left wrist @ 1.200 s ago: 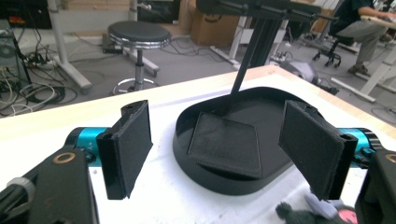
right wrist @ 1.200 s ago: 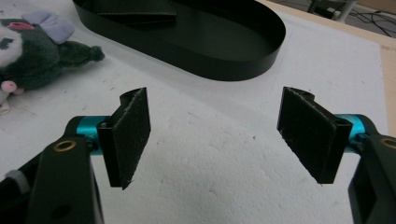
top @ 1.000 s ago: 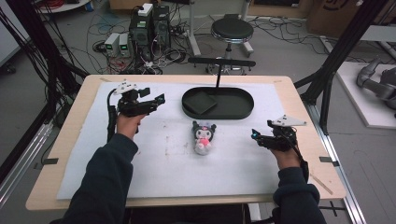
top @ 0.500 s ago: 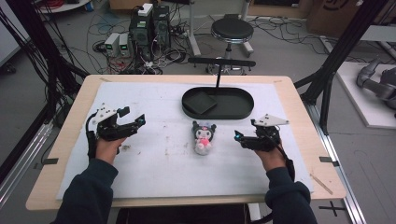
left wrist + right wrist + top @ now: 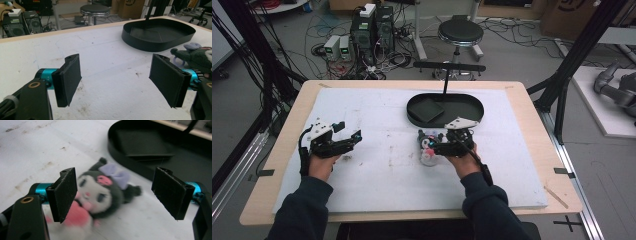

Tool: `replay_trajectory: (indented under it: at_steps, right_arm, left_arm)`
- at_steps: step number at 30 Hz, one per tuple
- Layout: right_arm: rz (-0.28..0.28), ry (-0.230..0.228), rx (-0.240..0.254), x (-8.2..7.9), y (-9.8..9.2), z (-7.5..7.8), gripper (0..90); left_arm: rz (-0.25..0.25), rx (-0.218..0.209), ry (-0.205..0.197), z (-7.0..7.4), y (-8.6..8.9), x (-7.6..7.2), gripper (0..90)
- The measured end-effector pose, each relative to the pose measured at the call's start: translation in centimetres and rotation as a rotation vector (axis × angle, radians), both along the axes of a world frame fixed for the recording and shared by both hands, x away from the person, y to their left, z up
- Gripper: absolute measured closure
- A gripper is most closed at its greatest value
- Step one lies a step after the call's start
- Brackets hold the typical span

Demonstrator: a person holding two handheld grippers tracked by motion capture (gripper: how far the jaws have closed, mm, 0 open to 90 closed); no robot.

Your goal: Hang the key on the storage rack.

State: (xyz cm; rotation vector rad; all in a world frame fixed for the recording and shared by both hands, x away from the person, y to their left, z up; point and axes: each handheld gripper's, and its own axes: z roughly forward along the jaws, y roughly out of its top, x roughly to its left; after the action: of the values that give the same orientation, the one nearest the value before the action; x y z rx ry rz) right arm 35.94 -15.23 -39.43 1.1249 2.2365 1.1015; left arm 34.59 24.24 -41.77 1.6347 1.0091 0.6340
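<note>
A plush toy [image 5: 427,158] with a dark hood, purple bow and pink body lies on the white mat, just in front of a black oval tray [image 5: 422,121]. My right gripper [image 5: 432,145] is open, one jaw on each side of the toy [image 5: 97,192]. The jaws do not press it in the right gripper view [image 5: 115,192]. My left gripper [image 5: 351,131] is open at the left of the mat, with nothing between its jaws [image 5: 116,75]. In the left gripper view the toy [image 5: 197,55] lies far right and the tray [image 5: 150,45] beyond.
A flat dark piece [image 5: 428,106] lies inside the tray. A black bar on a post [image 5: 447,66] stands behind the tray at the table's far edge. The white mat [image 5: 387,115] covers most of the wooden table. A stool [image 5: 460,32] and computers [image 5: 372,25] stand on the floor beyond.
The right gripper has moved left from the right side of the mat and now has its jaws around the plush toy. The left gripper has moved left and nearer the front edge.
</note>
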Motion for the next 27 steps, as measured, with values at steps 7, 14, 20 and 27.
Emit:
replay_trajectory:
  at_steps: [7,14,20,27]
  right_arm:
    - [0.007,0.107,-0.090,1.0,4.0,-2.1,19.4]
    - [0.096,0.040,-0.259,1.5,4.1,-2.5,35.8]
    - [0.353,-0.016,-0.335,1.8,3.1,-2.1,42.3]
    - [0.407,-0.019,-0.256,2.0,1.0,-1.4,21.9]
  left_arm:
    - [-0.010,-0.016,0.021,-0.3,0.1,0.1,25.5]
    - [-0.005,-0.018,0.041,-0.5,0.2,0.2,26.0]
    - [0.004,-0.021,0.041,-0.5,0.4,0.2,26.1]
    - [0.014,-0.025,0.046,-0.7,0.7,0.3,26.1]
